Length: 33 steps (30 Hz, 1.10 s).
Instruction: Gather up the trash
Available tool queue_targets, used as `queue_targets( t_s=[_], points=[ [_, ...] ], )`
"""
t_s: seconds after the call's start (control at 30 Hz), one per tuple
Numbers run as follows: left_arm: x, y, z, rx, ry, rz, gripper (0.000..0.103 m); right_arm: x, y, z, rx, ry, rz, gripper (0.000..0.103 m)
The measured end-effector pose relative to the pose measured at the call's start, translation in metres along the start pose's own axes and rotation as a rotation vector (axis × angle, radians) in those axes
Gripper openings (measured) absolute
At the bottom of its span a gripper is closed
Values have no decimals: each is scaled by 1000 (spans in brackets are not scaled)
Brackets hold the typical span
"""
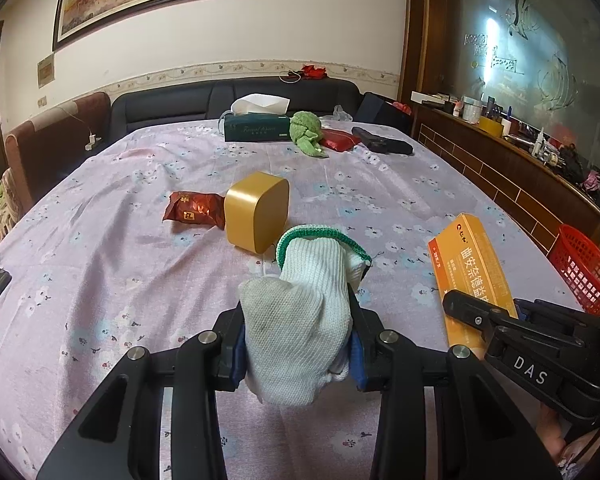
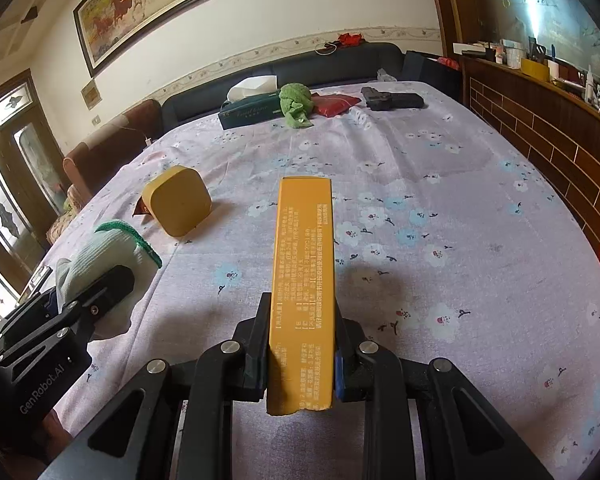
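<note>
My left gripper (image 1: 298, 344) is shut on a white knit glove (image 1: 300, 312) with a green cuff, held above the flowered tablecloth (image 1: 120, 280). The same glove (image 2: 100, 256) and left gripper (image 2: 96, 296) show at the left of the right wrist view. My right gripper (image 2: 302, 344) is shut on a long orange box (image 2: 303, 272) with printed text, pointing away over the table. That box (image 1: 474, 264) and the right gripper (image 1: 480, 316) appear at the right of the left wrist view. A red snack wrapper (image 1: 194, 210) lies beside a gold rounded box (image 1: 256, 212).
At the table's far end lie a green tissue box (image 1: 256, 128), a green cloth (image 1: 306, 132), a red packet (image 1: 340, 140) and a black object (image 1: 382, 142). A red plastic basket (image 1: 580, 268) stands off the right edge. A dark sofa (image 1: 236, 100) lies behind.
</note>
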<state>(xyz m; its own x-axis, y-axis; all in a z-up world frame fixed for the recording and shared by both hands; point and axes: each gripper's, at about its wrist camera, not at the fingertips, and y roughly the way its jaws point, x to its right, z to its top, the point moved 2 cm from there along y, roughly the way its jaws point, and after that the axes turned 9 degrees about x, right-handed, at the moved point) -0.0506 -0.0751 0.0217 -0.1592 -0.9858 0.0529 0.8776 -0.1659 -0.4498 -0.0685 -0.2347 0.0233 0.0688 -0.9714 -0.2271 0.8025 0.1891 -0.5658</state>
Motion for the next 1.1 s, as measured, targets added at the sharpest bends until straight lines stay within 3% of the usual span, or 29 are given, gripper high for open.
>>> queue_targets(
  t_s=[0.9,1.1],
  points=[
    [3,-1,-2,-4,14,3,38,3,-6,2,7,17,-8,25],
    [11,-3,-3,-6,32,-6,38,9,-23,13,47,22,-9,25]
  ],
)
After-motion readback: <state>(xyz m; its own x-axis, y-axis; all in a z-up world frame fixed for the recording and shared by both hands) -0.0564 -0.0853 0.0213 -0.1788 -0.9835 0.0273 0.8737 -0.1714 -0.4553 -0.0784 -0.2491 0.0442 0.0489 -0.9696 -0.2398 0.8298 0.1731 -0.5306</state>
